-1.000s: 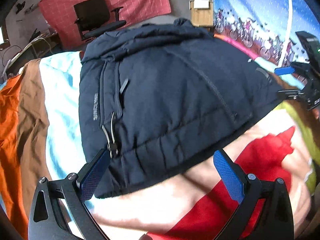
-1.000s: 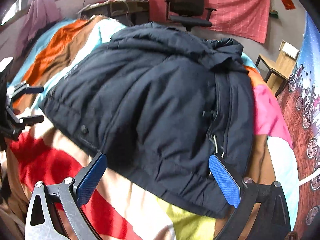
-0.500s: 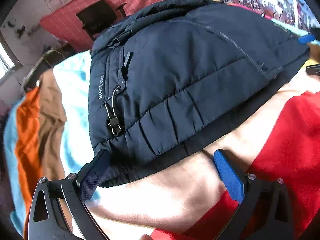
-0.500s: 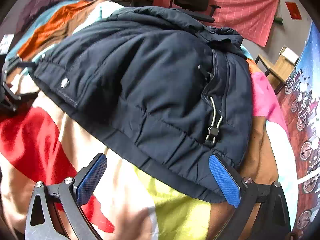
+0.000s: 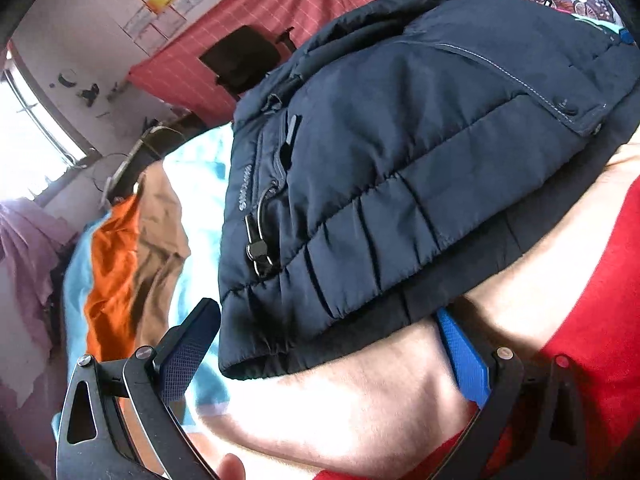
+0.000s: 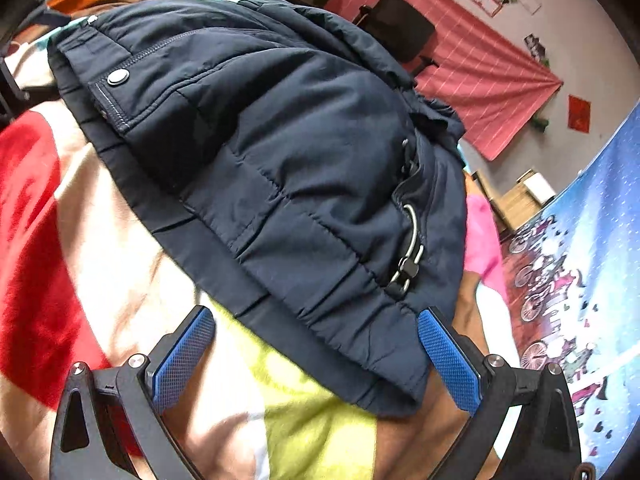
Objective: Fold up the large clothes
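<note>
1 jacket (image 5: 420,152) | 2 tools, left (image 5: 324,364), right (image 6: 316,354), both spread | 1 blanket (image 6: 100,240)

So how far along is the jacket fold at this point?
Early. Done: the navy jacket lies spread on the striped blanket, zipped, no fold visible. In hand: the left gripper and right gripper are open, each straddling a bottom corner of the hem, not yet gripping. Left: grasping the hem and all the folds.

Left gripper (image 5: 326,350), right gripper (image 6: 316,346): black angular frames, silver screws, 2 blue cross-hatched pads (image 6: 182,354) each.
</note>
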